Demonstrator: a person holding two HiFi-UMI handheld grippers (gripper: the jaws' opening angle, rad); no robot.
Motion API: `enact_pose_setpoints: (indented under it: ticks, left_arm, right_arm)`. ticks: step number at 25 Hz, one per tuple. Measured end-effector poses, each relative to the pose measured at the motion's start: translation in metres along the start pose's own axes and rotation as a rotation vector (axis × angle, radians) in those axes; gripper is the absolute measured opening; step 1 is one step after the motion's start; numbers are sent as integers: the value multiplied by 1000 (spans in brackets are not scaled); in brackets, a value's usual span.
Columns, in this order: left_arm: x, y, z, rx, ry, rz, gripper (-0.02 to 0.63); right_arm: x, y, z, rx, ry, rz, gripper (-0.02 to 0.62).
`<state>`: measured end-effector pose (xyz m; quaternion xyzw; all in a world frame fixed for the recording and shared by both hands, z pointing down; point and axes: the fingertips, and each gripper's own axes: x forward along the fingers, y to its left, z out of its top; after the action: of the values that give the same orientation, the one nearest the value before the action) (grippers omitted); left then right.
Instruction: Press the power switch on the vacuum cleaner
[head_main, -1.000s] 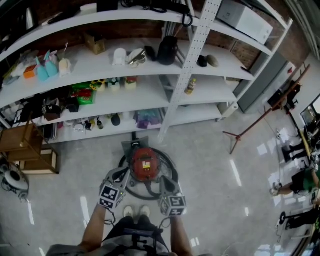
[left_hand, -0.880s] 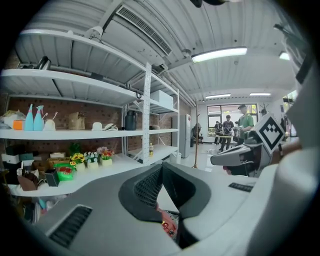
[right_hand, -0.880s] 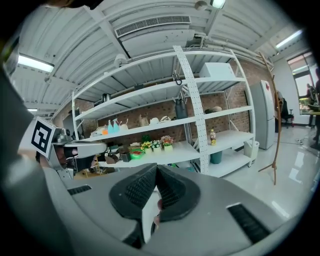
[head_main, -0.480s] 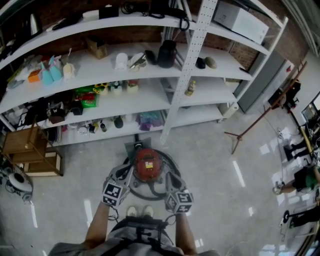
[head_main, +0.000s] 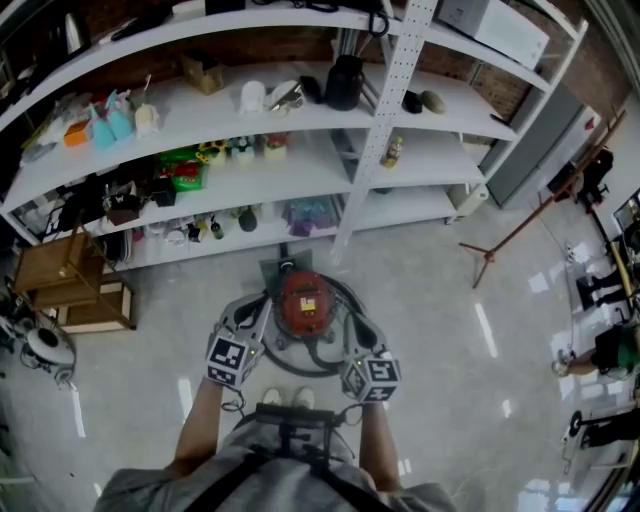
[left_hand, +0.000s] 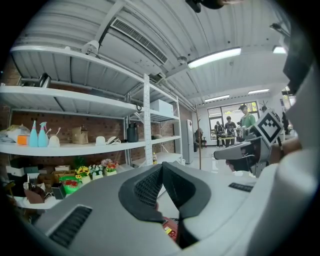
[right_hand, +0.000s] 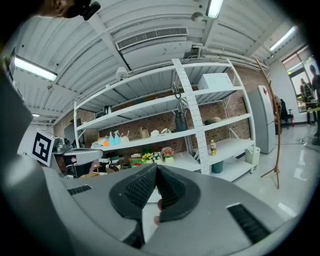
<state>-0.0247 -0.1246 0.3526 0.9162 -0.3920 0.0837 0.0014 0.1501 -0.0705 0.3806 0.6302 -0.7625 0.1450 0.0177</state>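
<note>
The vacuum cleaner (head_main: 303, 308) stands on the floor (head_main: 450, 330) before the shelves (head_main: 300, 165), between the left gripper (head_main: 252, 320) and the right gripper (head_main: 352, 332).

Lighting and picture quality, itemised. Head view: bright, even indoor light; the pale floor (head_main: 430, 300) carries white streaks of glare from lamps overhead; strong barrel bending, shelves (head_main: 300, 110) bowed, corners dim. Left gripper view: ceiling strip lamps (left_hand: 214, 57) burn white, far windows (left_hand: 227, 107) washed out; my left fingers (left_hand: 145, 187) sit close to the lens, soft and shaded; black rim round the frame. Right gripper view: lamps (right_hand: 215, 7) glare at the top and left edges; my right fingers (right_hand: 140, 187) dark and blurred; shelving sharp, its lines curved.
</note>
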Motion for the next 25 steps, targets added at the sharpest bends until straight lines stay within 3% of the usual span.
enact_pose_setpoints:
  ticks: [25]
  left_arm:
    - [6,2,18,13,-37,4,8]
  right_arm:
    - [-6,7,26,-59,-47,-12,11]
